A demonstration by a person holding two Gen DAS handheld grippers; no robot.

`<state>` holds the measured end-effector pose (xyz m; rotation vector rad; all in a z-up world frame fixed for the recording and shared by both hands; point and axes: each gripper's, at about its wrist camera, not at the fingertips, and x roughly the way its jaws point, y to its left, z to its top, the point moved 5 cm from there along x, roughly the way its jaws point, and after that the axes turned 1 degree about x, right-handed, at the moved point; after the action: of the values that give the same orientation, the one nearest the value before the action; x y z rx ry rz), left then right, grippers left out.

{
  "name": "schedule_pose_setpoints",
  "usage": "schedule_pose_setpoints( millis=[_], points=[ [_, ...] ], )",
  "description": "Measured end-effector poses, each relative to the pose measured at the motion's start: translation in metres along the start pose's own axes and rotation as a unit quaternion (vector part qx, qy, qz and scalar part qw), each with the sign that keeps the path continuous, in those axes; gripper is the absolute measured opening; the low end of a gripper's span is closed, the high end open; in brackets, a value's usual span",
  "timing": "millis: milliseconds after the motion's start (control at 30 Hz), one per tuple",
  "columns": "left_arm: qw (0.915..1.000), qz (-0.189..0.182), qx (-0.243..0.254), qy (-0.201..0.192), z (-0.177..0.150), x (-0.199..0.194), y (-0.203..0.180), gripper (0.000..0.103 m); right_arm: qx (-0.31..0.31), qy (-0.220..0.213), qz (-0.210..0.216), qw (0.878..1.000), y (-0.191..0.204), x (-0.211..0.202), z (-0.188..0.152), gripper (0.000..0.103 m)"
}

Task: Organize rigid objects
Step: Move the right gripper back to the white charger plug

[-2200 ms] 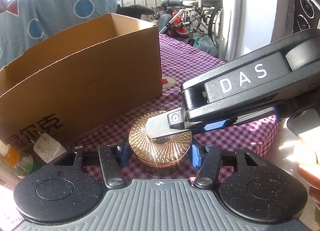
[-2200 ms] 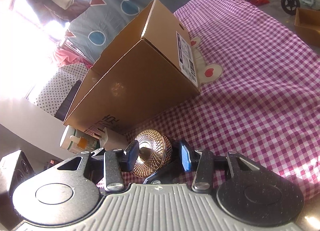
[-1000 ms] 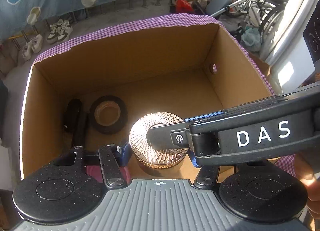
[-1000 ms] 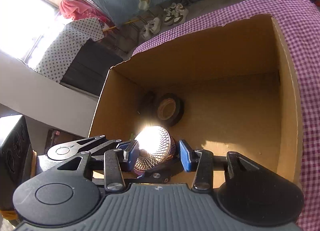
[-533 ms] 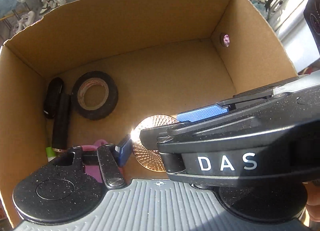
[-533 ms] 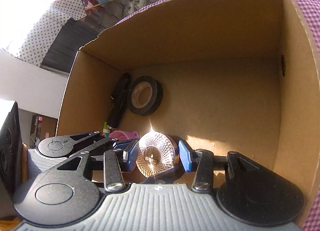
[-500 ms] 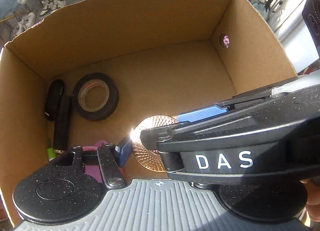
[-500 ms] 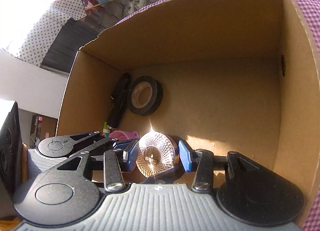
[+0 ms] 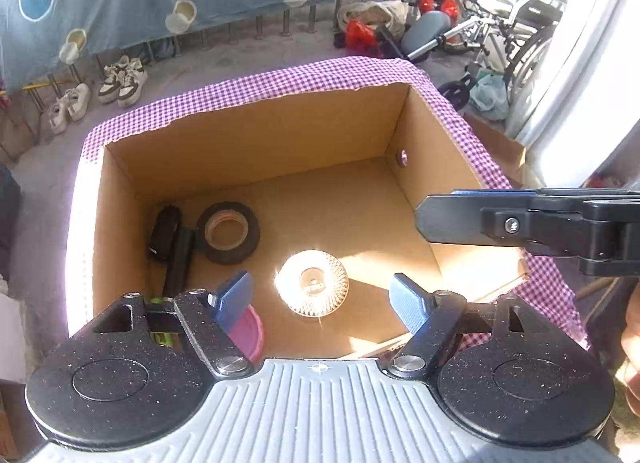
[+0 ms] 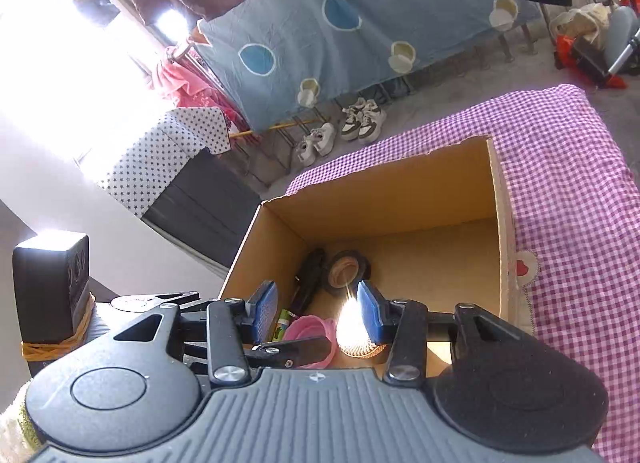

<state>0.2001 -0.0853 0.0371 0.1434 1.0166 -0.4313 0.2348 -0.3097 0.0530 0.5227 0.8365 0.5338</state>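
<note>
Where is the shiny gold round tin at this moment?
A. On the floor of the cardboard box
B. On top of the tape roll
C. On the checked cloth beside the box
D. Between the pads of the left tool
A: the gold tin lies on the floor of the cardboard box, free of both tools.

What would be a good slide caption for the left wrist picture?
Open left gripper above a faceted gold tin lying free in the cardboard box beside a tape roll.

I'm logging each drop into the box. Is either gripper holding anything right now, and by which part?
Nothing is held. The gold jar lies on the box floor, and the left gripper, its jaws just opened, and right gripper are empty.
</note>
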Motion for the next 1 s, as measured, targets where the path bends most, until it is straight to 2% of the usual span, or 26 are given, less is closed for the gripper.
schedule_pose_setpoints(
  millis=[100,267,367,467,533,700,900,1000],
  points=[
    [0.9994,-0.007,-0.003,-0.035,-0.01,-0.025,-0.003,0.076,0.006,-0.036,0.008,0.999,0.001,-0.038,-0.018,0.048],
    [0.9954,-0.045,0.011,-0.083,-0.042,-0.047,-0.01,0.079,0.037,-0.075,0.02,0.996,-0.003,-0.075,-0.065,0.048],
    [0.9927,-0.065,0.01,-0.101,-0.07,-0.046,-0.013,0.079,0.064,-0.075,0.025,0.995,-0.013,-0.075,-0.092,0.048],
    [0.9915,-0.074,0.006,-0.107,-0.097,-0.039,-0.022,0.079,0.087,-0.056,0.023,0.994,-0.022,-0.06,-0.115,0.048],
    [0.991,-0.077,0.02,-0.108,-0.108,-0.032,-0.028,0.079,0.099,-0.039,0.018,0.994,-0.024,-0.048,-0.128,0.048],
    [0.9902,-0.043,0.052,-0.123,-0.12,-0.018,-0.036,0.079,0.109,-0.014,0.006,0.994,-0.029,-0.03,-0.148,0.048],
    [0.9891,-0.018,0.068,-0.129,-0.134,0.004,-0.049,0.077,0.111,0.001,0.01,0.994,-0.031,-0.011,-0.151,0.048],
    [0.9871,0.007,0.075,-0.141,-0.135,0.013,-0.053,0.072,0.104,0.012,0.013,0.994,-0.03,0.004,-0.15,0.048]
  ],
)
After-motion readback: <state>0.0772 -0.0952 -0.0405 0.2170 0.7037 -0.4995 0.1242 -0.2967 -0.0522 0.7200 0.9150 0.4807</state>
